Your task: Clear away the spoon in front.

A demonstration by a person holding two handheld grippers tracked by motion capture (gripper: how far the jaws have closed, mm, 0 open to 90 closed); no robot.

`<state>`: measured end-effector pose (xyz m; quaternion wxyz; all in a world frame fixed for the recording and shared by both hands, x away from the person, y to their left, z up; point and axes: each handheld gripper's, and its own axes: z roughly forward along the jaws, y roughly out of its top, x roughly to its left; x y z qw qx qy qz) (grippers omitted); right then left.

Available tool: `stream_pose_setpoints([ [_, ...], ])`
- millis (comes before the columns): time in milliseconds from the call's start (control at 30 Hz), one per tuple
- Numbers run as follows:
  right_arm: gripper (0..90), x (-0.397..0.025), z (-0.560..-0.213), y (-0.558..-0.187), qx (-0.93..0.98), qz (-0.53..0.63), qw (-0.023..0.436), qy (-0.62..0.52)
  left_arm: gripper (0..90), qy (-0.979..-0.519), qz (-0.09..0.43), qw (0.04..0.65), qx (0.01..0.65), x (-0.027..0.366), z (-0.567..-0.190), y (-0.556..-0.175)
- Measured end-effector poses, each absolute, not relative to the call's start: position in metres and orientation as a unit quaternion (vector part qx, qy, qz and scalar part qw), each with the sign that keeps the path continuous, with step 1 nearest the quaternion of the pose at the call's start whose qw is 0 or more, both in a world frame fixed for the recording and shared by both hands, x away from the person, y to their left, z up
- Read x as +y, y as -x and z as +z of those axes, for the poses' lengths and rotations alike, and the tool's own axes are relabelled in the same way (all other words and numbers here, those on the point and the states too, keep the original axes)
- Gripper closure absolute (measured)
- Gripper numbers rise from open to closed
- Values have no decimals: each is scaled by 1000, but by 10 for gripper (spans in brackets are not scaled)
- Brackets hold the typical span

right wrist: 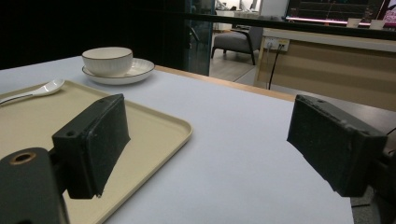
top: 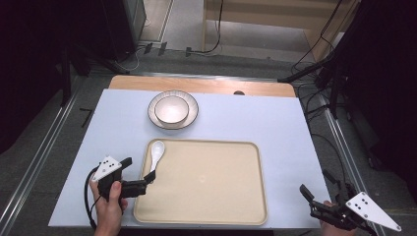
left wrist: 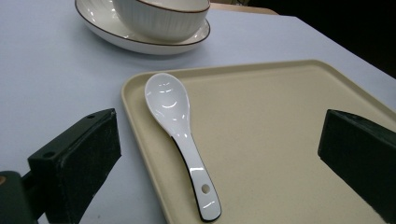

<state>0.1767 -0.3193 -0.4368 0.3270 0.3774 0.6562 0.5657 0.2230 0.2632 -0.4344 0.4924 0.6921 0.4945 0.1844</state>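
Observation:
A white ceramic spoon [top: 156,153] [left wrist: 180,126] lies in the far left corner of a beige tray [top: 206,182] [left wrist: 271,130], bowl end away from me. My left gripper [top: 140,168] [left wrist: 222,140] stands open at the tray's left edge, with the spoon's handle end lying between its two jaws and untouched. A white bowl [top: 171,109] [left wrist: 159,16] sits on a plate [top: 193,115] behind the tray. Off the table's front right corner, my right gripper [top: 314,182] [right wrist: 212,135] is open and holds nothing. In the right gripper view the spoon [right wrist: 42,88], bowl [right wrist: 107,59] and tray [right wrist: 154,126] lie to its left.
A pale sheet [top: 275,128] covers the table, with a strip of wood [top: 196,84] showing along the far edge. Cables and stand legs lie on the floor beyond the table. Bare sheet stretches to the right of the tray.

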Motion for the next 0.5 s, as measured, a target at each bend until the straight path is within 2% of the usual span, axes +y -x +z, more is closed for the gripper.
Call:
stream_pose_setpoints([
  [500, 126, -319, -437, -177, 656, 565, 328, -378, 0, -686, 206, 503, 484, 289, -424, -215],
])
